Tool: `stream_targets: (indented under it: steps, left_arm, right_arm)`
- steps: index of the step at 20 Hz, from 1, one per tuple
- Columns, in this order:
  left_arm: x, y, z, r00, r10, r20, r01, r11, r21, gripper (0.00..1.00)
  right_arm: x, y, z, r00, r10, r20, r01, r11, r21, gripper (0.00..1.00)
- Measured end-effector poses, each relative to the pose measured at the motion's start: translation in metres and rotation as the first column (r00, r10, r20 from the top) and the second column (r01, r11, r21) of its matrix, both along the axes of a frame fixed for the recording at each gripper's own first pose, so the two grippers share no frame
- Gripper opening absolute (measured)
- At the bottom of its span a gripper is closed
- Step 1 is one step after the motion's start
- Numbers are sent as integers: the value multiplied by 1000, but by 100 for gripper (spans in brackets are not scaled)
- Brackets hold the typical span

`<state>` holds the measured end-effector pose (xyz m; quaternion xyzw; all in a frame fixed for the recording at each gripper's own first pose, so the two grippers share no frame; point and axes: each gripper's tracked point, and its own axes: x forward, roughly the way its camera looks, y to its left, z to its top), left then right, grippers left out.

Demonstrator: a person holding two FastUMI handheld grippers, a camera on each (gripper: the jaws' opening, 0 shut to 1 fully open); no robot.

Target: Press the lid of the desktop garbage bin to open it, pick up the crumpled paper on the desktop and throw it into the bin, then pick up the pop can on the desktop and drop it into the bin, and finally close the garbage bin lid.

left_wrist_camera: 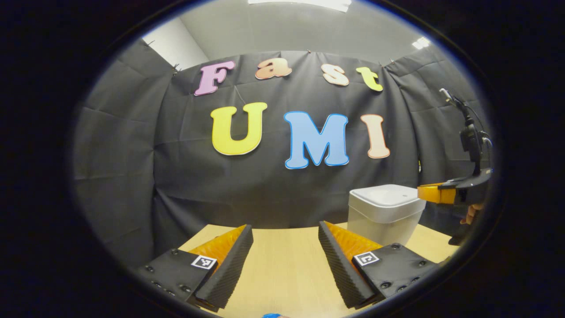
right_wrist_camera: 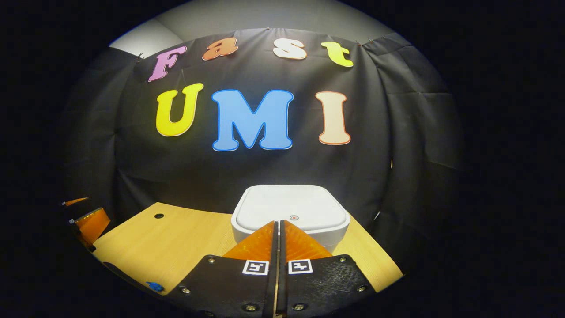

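Right gripper (right_wrist_camera: 279, 223) closed — above bin lid (right_wrist_camera: 291, 207).

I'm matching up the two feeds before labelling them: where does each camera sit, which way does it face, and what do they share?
Left gripper view: rides the left gripper, fingers open, facing the booth wall across the table; right gripper and a hand at the bin.
Right gripper view: rides the right gripper, fingers shut, over the bin's closed lid.
Shared: bin, table, wall.
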<state>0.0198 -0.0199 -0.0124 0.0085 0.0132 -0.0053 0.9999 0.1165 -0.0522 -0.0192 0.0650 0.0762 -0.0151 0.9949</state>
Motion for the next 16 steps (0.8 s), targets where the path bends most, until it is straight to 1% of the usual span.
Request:
stream_targets:
  steps: [2,4,7,12,16]
  left_arm:
    - [0,-1,1,1000,0,1,0,1000,2,100]
    - [0,-1,0,1000,2,2,-2,1000,-1,100]
    - [-1,-1,2,1000,9,3,-9,1000,-2,100]
    - [-2,-2,0,1000,13,1,-13,1000,-13,100]
    - [-2,-2,-1,1000,16,-1,-16,1000,-17,100]
  right_arm:
    - [12,-6,2,1000,2,-7,-2,1000,-1,2]
    - [26,-9,-4,999,10,-37,-10,1000,1,2]
    - [39,-10,-12,995,34,-92,-29,998,53,2]
    - [47,-17,-19,990,40,-138,-30,997,73,2]
    - [50,-19,-23,985,63,-162,-45,992,115,2]
